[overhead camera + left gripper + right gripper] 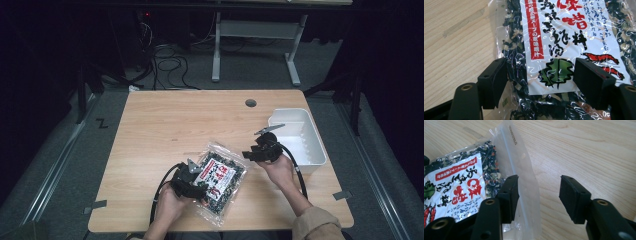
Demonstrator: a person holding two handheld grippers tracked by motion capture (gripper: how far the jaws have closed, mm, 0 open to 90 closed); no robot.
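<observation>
While both forearms come in from the near edge of the light wooden table [165,120], the scene reads as follows.

Left hand pose: the left hand [167,202] sits low at the near side, its left gripper [192,182] lying over the near-left part of the clear plastic packet of dark dried seaweed with a white, red-lettered label [220,180].

Right hand pose: the right hand [280,167] is raised just right of the packet's far end, and its right gripper [260,150] points left toward that end.

Packet place: it lies flat on the table near the front edge, slanted, between the two hands.

Left jaws: spread wide, one pad on each side of the packet's label; whether the pads touch the film I cannot tell.

Right jaws: spread, with the packet's clear sealed end strip [521,167] rising beside the left pad; the other pad stands apart over bare wood.

High view adds: a white rectangular plastic bin [300,137] at the table's right edge, behind the right hand, and a round cable hole [250,103] near the far edge.

Left gripper view adds: the label's print close up, with a green leaf drawing [556,71] and red shrimp drawings [602,58].

Right gripper view adds: small printed code along the upright clear strip.
</observation>
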